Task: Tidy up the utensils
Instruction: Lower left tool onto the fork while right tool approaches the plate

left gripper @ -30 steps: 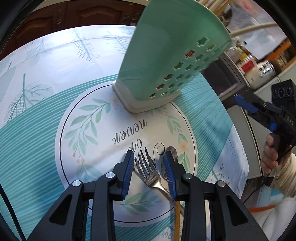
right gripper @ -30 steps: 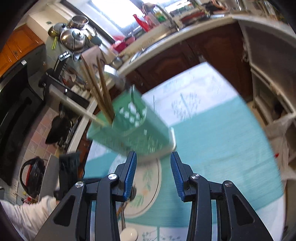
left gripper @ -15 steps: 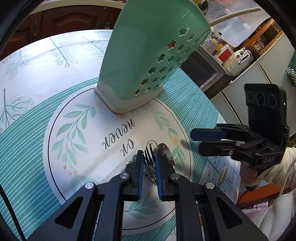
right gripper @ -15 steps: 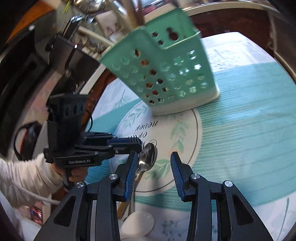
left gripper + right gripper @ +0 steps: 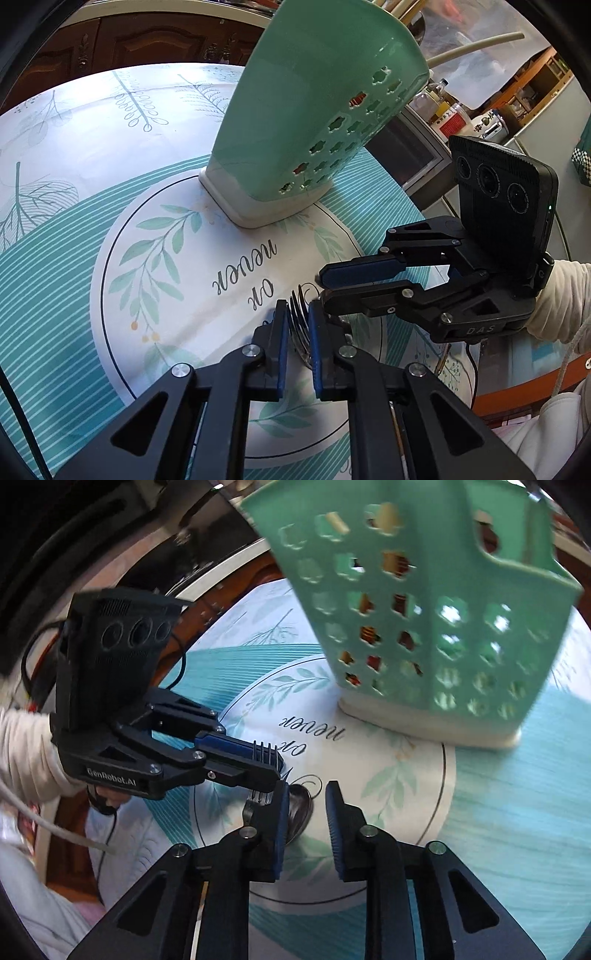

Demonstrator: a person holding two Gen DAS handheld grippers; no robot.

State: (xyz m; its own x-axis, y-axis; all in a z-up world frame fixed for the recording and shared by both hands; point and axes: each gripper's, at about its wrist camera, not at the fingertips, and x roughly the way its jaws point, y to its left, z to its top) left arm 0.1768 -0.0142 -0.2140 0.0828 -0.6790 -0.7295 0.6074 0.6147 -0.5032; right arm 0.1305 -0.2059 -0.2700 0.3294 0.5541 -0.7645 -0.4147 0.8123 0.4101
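The fork (image 5: pixel 300 325) is pinched head-first in the left tongs (image 5: pixel 297 332), low over the table (image 5: pixel 92 155). A spoon (image 5: pixel 299 808) lies beside it, under the spread right tongs (image 5: pixel 304 825). Behind stands the green utensil basket (image 5: pixel 306 110); dark wood cabinets (image 5: pixel 147 40) line the room.

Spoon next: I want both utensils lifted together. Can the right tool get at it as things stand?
Probably yes. The right tool is open with the spoon bowl between its fingers. The left tool, shut on the fork, crowds one side.
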